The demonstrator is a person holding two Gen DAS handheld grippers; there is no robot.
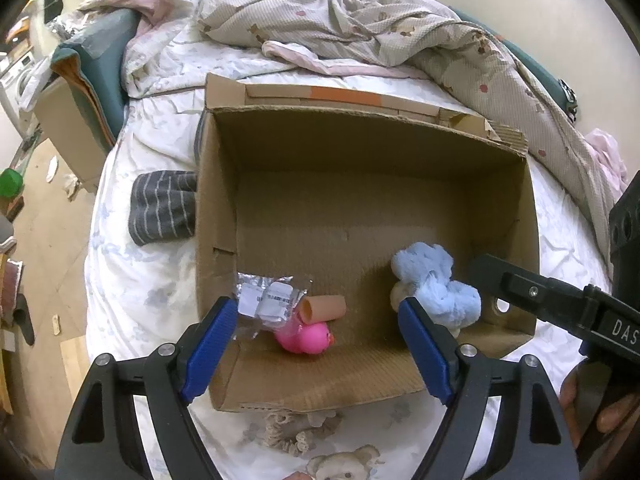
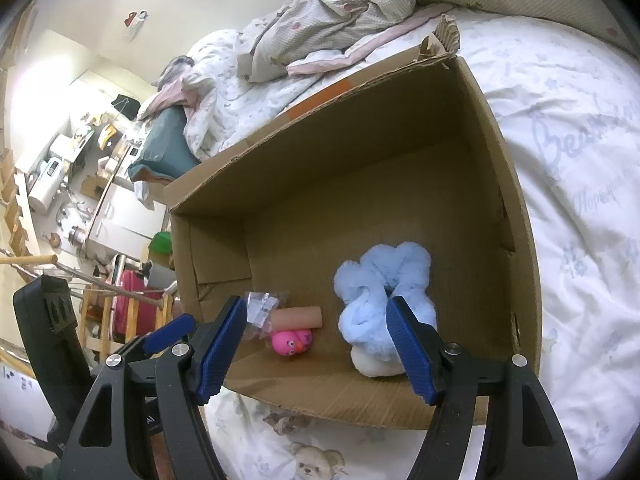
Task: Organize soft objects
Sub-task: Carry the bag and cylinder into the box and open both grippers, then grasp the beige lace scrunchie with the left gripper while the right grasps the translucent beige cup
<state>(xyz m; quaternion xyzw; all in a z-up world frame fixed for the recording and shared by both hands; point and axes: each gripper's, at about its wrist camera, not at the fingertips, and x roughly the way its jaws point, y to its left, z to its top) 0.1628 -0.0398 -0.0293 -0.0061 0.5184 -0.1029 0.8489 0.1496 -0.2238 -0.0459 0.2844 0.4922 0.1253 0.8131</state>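
An open cardboard box (image 1: 360, 184) sits on a bed (image 1: 132, 292) covered with a white printed sheet, and everything below is placed relative to that box.

The left tool (image 1: 320, 344) hovers over the near edge of the box, its two blue-padded fingers (image 1: 210, 344) spread wide. Nothing is between them and neither pad touches anything; they frame the box floor from above. The right tool (image 2: 318, 346) stands likewise over the near edge, jaws wide apart and empty, its right finger passing in front of the plush without clearly pressing on it. In the left wrist view the right tool's black body reaches in over the box's near right corner.

Inside the box, a light blue plush toy (image 2: 384, 284) with a white part beneath lies on the floor by the near right side. Near the near left corner lie a pink rubber duck (image 1: 306, 336), a short cardboard tube (image 1: 324, 308) touching it just behind, and a crinkled silver packet (image 1: 268, 300) with a white label beside the tube.

Outside the box, against its left wall, a dark grey striped sock (image 1: 162, 208) rests on the sheet. Beyond the far wall a rumpled beige quilt (image 1: 360, 20) is heaped on the bed. Just before the near wall, a small lace-trimmed cloth piece (image 1: 292, 428) lies on the sheet.
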